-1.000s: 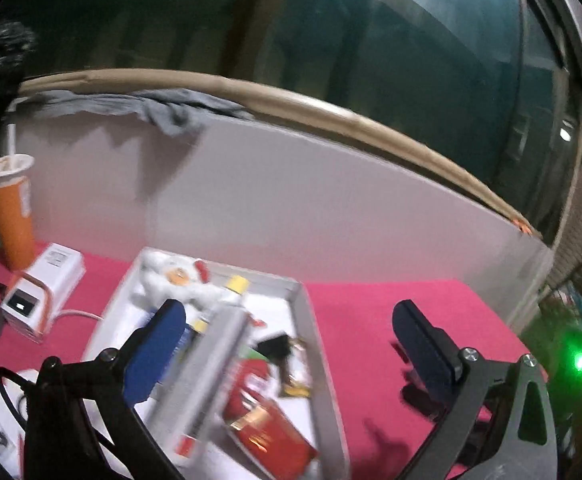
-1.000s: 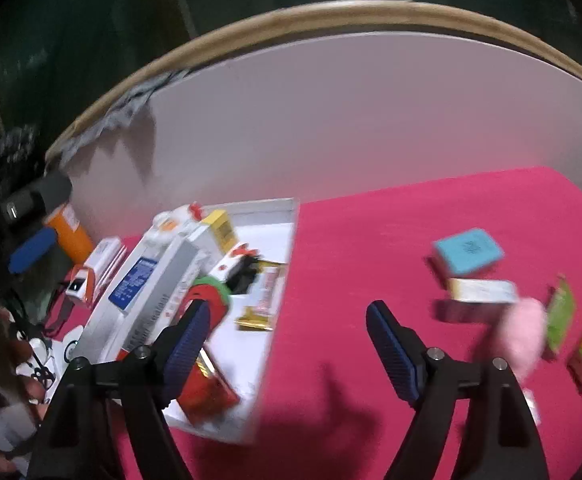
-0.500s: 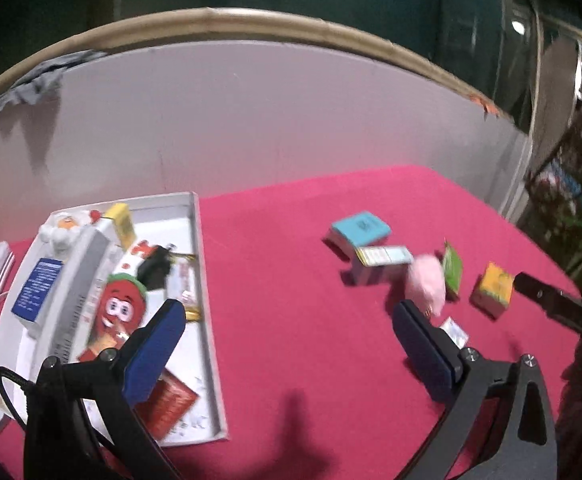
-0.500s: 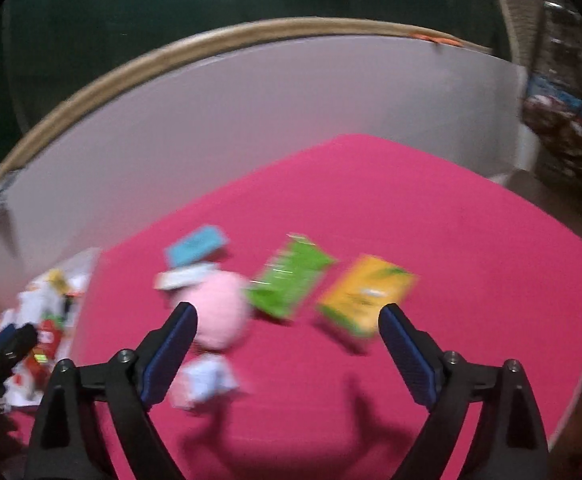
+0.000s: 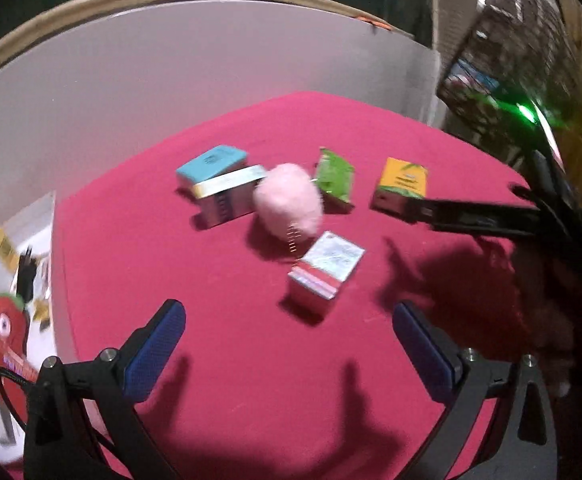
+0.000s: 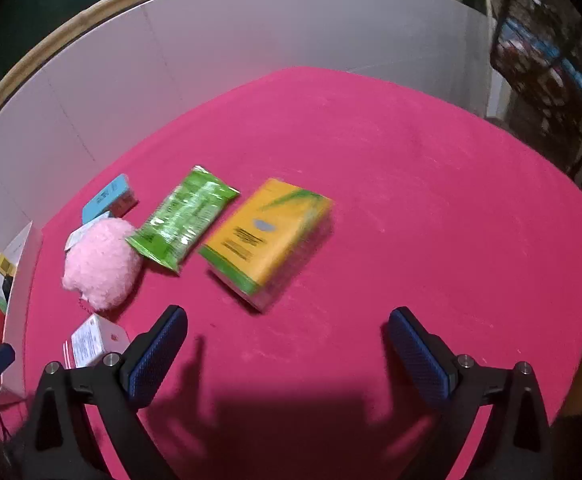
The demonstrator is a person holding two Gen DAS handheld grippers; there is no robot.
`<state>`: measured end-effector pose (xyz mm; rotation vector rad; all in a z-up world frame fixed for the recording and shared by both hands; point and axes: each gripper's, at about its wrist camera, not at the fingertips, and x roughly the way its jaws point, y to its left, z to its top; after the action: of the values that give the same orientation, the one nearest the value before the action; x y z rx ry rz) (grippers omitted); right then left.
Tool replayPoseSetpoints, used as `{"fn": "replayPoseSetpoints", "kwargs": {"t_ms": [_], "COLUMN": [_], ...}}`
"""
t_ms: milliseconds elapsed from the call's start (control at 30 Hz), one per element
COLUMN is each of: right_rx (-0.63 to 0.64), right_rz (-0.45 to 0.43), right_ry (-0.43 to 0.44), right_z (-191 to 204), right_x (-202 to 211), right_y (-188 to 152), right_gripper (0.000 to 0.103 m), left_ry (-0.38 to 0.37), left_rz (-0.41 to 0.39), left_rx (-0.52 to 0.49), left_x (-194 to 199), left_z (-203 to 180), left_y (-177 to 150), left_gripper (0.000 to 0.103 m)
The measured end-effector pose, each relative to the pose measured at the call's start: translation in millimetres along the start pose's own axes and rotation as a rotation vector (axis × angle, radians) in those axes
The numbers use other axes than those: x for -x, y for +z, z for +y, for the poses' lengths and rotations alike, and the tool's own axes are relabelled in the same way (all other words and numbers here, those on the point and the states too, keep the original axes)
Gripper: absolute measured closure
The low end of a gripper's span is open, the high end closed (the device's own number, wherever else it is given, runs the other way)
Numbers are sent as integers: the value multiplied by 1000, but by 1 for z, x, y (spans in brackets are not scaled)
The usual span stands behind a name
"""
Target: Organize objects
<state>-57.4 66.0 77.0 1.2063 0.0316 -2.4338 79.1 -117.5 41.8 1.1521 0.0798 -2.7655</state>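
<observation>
On the red tablecloth lie a yellow box (image 6: pixel 267 236), a green packet (image 6: pixel 183 220), a pink fluffy ball (image 6: pixel 101 264), a blue box (image 6: pixel 107 198) and a small white and red box (image 6: pixel 93 340). My right gripper (image 6: pixel 287 356) is open and empty, just short of the yellow box. My left gripper (image 5: pixel 289 348) is open and empty, just short of the small white and red box (image 5: pixel 327 264). The left wrist view also has the pink ball (image 5: pixel 289 200), blue box (image 5: pixel 211 162), a white and grey box (image 5: pixel 227 196), green packet (image 5: pixel 335 174) and yellow box (image 5: pixel 403 182).
A white tray (image 5: pixel 57 280) with several items stands at the left, also in the right wrist view (image 6: pixel 19 256). A white board (image 6: pixel 251 60) walls the table's far side. The right gripper's arm (image 5: pixel 491 216) reaches in from the right in the left wrist view.
Both grippers have swung to the right, away from the tray, and moved closer to the loose objects. Both stay open and empty.
</observation>
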Motion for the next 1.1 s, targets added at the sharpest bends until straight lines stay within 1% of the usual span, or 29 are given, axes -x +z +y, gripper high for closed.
{"fn": "replayPoseSetpoints", "kwargs": {"t_ms": [67,133,267,367,400,433,467,533,567,633,667,700,733,800,833,900,1000,1100], "right_rx": [35,48,73,72,76,95,116,115,115,111,110,109,110,115,118,101,76,61], "right_rz": [-11,-5,11,9,10,10,0,-7,-8,-7,-6,-6,-7,-13,-20,-29,-36,-42], "right_ry": [-38,-56,-124,-131,-127,-142,-155,-130,-125,-102,-93,-82,-75,-62,-58,-41,-25,-17], "right_z": [11,20,35,36,34,34,35,32,29,21,19,17,15,13,12,8,5,2], "right_x": [-9,-20,-42,-50,-48,-46,-44,-40,-36,-29,-28,-26,-24,-20,-18,-13,-10,-7], "right_y": [5,13,25,26,25,23,21,18,16,11,8,6,4,-1,-4,-5,-8,-10], "right_gripper": [1,1,1,2,5,17,22,39,41,44,44,44,45,45,45,46,46,47], "left_ry": [2,17,11,1,-5,-11,-19,-42,-50,-42,-34,-37,-41,-21,-17,0,15,38], "left_rz": [3,19,45,52,54,56,56,62,66,73,78,77,69,59,57,54,54,40], "left_rx": [-24,-35,-18,-11,-10,-9,-2,22,35,41,34,30,26,5,-2,-11,17,12], "left_x": [-7,-19,-36,-42,-43,-44,-44,-45,-45,-45,-45,-45,-45,-40,-44,-42,-38,-36], "left_z": [-5,-11,-9,-12,-13,-13,-13,-10,-9,-11,-12,-11,-12,-19,-21,-25,-26,-29], "left_y": [3,8,12,13,13,12,12,11,11,8,8,8,7,4,4,3,1,1], "left_gripper": [0,0,0,0,0,0,0,1,4,25,30,42,61,63,65,66,66,66]}}
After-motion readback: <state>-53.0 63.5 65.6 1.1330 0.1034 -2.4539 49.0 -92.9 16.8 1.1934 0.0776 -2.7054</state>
